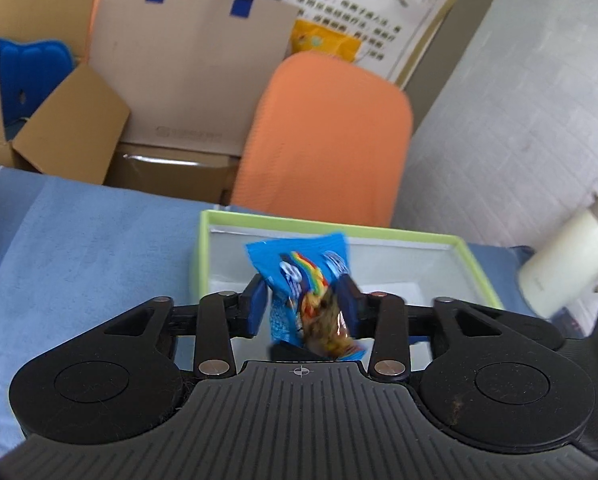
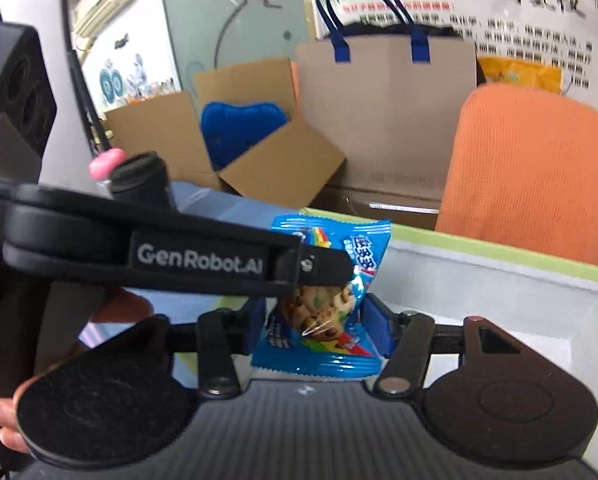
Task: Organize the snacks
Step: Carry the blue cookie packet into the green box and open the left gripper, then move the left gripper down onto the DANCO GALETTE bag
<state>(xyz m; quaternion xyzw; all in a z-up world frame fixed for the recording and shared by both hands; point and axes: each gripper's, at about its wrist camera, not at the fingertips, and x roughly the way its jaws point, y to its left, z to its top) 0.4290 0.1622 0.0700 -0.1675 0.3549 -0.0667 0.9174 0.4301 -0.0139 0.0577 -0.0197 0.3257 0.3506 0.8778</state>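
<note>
A blue cookie snack packet (image 1: 305, 292) is pinched upright between the blue pads of my left gripper (image 1: 303, 300), above the near left part of a white box with a green rim (image 1: 383, 234). In the right wrist view my right gripper (image 2: 319, 320) is shut on a like blue cookie packet (image 2: 327, 312), held over the same green-rimmed box (image 2: 499, 254). The left gripper's black body (image 2: 159, 256) crosses in front of that packet's upper left. I cannot tell whether both grippers hold one packet or two.
The box stands on a blue tablecloth (image 1: 79, 240). Behind the table are an orange chair (image 1: 327, 136), open cardboard boxes (image 1: 71, 124) and a brown paper bag with blue handles (image 1: 191, 68). A cream-white roll (image 1: 567, 264) lies at the right. A dark cup (image 2: 139, 178) stands at the left.
</note>
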